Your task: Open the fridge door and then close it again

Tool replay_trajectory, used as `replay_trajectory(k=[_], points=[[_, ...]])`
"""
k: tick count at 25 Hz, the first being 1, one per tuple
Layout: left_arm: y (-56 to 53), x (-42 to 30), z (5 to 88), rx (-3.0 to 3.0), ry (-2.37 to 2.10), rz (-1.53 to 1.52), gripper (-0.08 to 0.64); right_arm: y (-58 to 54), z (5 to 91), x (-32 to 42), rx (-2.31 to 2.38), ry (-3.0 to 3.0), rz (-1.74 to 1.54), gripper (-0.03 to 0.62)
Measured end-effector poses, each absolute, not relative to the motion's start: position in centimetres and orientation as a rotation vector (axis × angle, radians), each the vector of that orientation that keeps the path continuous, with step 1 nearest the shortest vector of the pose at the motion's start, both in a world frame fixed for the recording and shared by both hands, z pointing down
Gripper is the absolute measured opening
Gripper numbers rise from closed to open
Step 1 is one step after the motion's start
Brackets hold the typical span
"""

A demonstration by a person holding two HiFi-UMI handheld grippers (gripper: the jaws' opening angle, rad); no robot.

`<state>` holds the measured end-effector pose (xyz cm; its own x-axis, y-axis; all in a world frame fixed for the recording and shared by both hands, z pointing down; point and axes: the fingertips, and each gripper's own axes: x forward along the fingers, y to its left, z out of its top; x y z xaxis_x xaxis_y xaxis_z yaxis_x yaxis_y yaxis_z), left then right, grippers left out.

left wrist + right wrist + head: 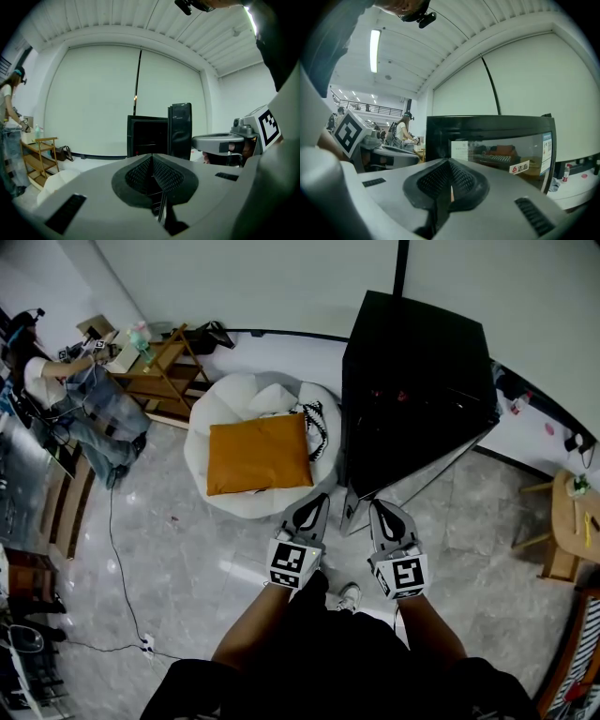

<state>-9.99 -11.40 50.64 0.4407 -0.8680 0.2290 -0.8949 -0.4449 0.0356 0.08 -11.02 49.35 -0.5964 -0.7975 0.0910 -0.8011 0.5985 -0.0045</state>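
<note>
A tall black fridge (pixel 412 381) stands against the white wall. Its dark inside (pixel 147 136) shows in the left gripper view, with the door (pixel 180 131) swung out and seen edge-on beside it. In the right gripper view the glass door (pixel 501 150) faces me, reflecting the room, with a small red-and-white sticker low on it. In the head view my left gripper (pixel 317 498) and right gripper (pixel 380 505) are held side by side just short of the fridge, with the door's lower edge (pixel 352 512) between their tips. Both grippers (pixel 152 157) (pixel 449 161) are shut and hold nothing.
A white beanbag (pixel 225 413) with an orange cushion (pixel 258 454) lies on the floor left of the fridge. Further left are a wooden shelf (pixel 164 371) and a seated person (pixel 89 404). A cable (pixel 122 568) crosses the tiled floor. A wooden table (pixel 567 521) stands at the right.
</note>
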Motion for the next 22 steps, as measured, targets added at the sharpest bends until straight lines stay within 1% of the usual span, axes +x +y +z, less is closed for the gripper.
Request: replay_trajectory(k=[5,22], points=[[-13.0,-10.7,51.1,2.554,-1.554,0.311,0.023,-12.4,49.6,-0.6,1.401,-2.731,0.072,0.014],[-20.5,-13.2,51.9,2.601,-1.463,0.316,0.023,-19.3,49.8,-4.1,1.457,-2.718,0.079,0.014]])
